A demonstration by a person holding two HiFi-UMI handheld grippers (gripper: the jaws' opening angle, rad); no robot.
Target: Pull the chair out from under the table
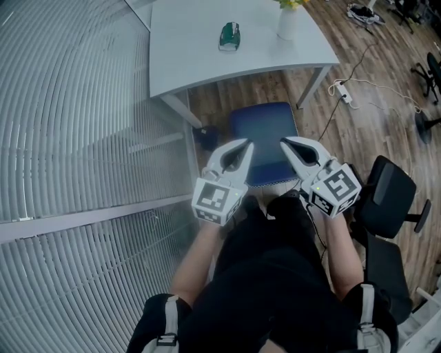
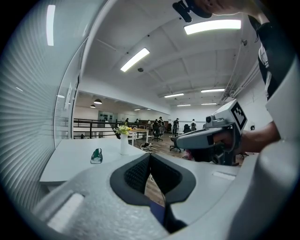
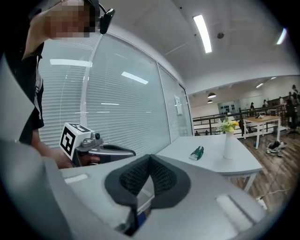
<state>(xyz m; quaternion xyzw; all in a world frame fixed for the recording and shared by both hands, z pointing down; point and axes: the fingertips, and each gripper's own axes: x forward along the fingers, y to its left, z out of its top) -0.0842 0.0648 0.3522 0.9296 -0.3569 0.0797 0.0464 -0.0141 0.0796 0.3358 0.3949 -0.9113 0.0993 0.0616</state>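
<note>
A chair with a blue padded seat (image 1: pixel 264 133) stands on the wood floor, its far part under the near edge of the white table (image 1: pixel 200 55). My left gripper (image 1: pixel 244 145) and right gripper (image 1: pixel 284 141) hover side by side over the seat's near half, both shut and holding nothing. In the left gripper view the left gripper's (image 2: pixel 150 155) dark pads meet, with the right gripper (image 2: pixel 206 136) beside it and the table (image 2: pixel 70 161) ahead. The right gripper view shows the right gripper (image 3: pixel 150 157) shut too, the left gripper (image 3: pixel 101 150) at its side.
On the table lie a green object (image 1: pixel 229 36) and a white vase (image 1: pixel 287 21) with yellow flowers. A glass wall with blinds (image 1: pixel 69 138) runs along the left. A black office chair (image 1: pixel 386 200) stands at the right, with a power strip (image 1: pixel 342 92) and cables on the floor.
</note>
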